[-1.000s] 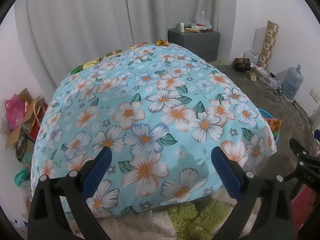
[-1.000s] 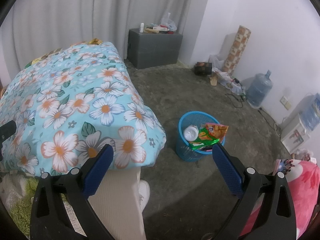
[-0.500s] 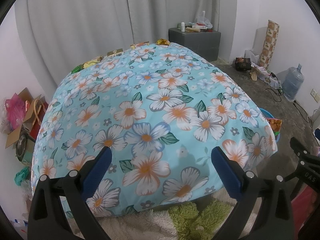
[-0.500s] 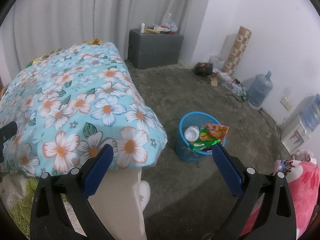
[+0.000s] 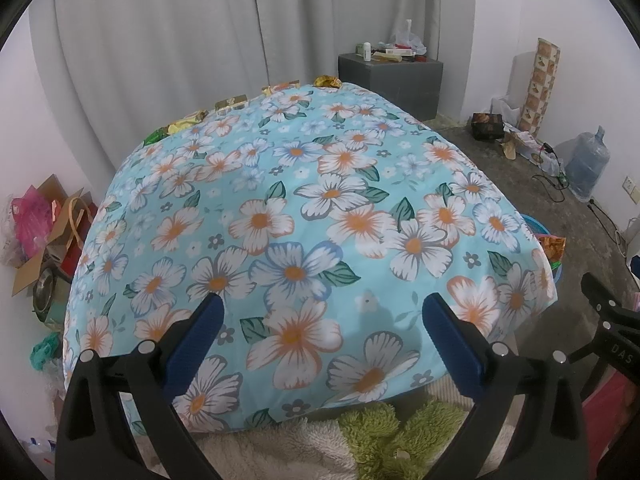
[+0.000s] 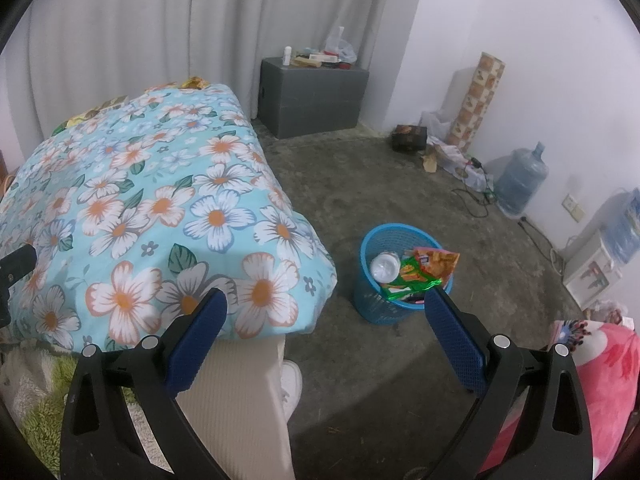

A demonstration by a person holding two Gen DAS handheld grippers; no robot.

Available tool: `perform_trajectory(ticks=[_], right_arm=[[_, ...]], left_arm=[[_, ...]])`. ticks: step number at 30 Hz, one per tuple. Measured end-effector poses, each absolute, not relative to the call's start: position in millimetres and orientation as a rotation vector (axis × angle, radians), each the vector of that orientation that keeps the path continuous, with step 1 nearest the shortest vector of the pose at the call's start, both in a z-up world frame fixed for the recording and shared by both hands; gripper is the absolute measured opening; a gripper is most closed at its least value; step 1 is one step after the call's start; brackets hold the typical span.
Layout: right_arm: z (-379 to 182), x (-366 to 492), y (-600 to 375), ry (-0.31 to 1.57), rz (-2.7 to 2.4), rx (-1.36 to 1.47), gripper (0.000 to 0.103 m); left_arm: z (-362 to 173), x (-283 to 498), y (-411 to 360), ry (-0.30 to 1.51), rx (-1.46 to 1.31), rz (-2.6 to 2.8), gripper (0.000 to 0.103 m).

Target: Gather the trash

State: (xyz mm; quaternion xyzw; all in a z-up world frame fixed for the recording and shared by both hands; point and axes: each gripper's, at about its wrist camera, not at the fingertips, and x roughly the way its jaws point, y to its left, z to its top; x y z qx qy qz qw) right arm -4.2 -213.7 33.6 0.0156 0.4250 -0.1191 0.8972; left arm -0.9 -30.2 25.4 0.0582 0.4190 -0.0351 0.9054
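Note:
A blue mesh trash basket [image 6: 368,312] stands on the concrete floor right of the bed, holding snack wrappers [image 6: 416,274] and a plastic bottle [image 6: 384,266]. Its rim [image 5: 538,228] peeks past the bed in the left wrist view. Several wrappers [image 5: 326,81] lie along the far edge of the flowered bedspread [image 5: 304,216], also seen as wrappers [image 6: 194,82] in the right wrist view. My left gripper [image 5: 322,314] hangs open over the near end of the bed, empty. My right gripper [image 6: 326,310] is open and empty, above the bed corner and the basket.
A grey cabinet [image 6: 312,96] with clutter stands at the back wall. A water jug [image 6: 520,180], cables and a patterned roll [image 6: 478,100] line the right wall. Boxes and bags [image 5: 40,236] pile left of the bed. A trouser leg and white shoe [image 6: 290,384] are below.
Both views have shifted only slightly; the bed sits a touch lower and nearer in each. Both grippers stay open and empty.

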Motion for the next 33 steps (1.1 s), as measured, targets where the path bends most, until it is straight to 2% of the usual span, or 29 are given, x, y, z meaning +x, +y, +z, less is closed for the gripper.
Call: perform_trajectory(ticks=[33], right_arm=[[36.0,-1.5,-211.2,0.877,-0.251,0.032,0.095]], left_arm=[[26.8,1.1,-29.3,0.868,0.122,-0.073,0.097]])
